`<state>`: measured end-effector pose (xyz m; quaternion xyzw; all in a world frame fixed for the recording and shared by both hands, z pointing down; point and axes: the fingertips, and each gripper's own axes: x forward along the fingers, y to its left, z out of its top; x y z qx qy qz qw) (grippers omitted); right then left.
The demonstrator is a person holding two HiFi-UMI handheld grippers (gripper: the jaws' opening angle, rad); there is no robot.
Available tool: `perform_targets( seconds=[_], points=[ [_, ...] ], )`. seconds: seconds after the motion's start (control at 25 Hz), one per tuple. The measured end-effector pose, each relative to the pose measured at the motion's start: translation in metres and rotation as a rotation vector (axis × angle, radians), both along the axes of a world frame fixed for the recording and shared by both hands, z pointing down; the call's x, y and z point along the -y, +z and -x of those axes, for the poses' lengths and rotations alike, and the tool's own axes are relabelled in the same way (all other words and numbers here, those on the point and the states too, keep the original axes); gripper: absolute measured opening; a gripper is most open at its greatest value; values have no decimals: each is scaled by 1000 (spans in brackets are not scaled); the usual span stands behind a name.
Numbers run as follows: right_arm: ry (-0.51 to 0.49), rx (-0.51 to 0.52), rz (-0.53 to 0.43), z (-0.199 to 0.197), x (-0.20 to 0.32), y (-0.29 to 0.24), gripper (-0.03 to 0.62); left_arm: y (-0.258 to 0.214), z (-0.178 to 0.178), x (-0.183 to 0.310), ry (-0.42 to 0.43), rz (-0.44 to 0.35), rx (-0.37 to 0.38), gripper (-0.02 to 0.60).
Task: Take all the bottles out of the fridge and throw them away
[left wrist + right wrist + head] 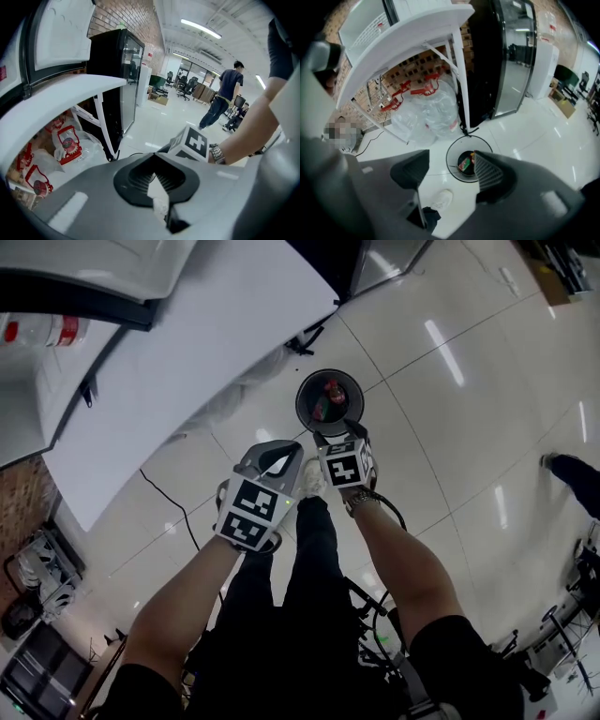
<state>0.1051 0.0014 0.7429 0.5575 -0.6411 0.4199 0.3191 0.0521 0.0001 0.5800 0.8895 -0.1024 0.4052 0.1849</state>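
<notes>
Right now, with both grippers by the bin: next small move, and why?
Probably pull the right gripper back from the bin and turn toward the fridge. Its jaws stand apart with nothing between them, directly above the bin, which already holds rubbish. The left gripper is shut and empty. A red-labelled bottle shows in the fridge.

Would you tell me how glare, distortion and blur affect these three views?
Head view: ceiling lights streak as glare on the glossy floor; the lens bows the table edge. Left gripper view: the near left tongs look soft, corners black. Right gripper view: the bin is sharp, seen between the open right tongs.
</notes>
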Motion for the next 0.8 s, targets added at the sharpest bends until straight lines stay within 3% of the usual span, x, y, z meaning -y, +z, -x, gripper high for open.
perform_targets(
  seconds=[0.44, 0.8],
  points=[
    [-72, 41, -194, 26, 15, -143, 285, -87, 16, -2, -114, -104, -65, 3],
    [-216, 34, -399, 76, 39, -262, 276, -160, 78, 24, -308, -222, -132, 3]
  ],
)
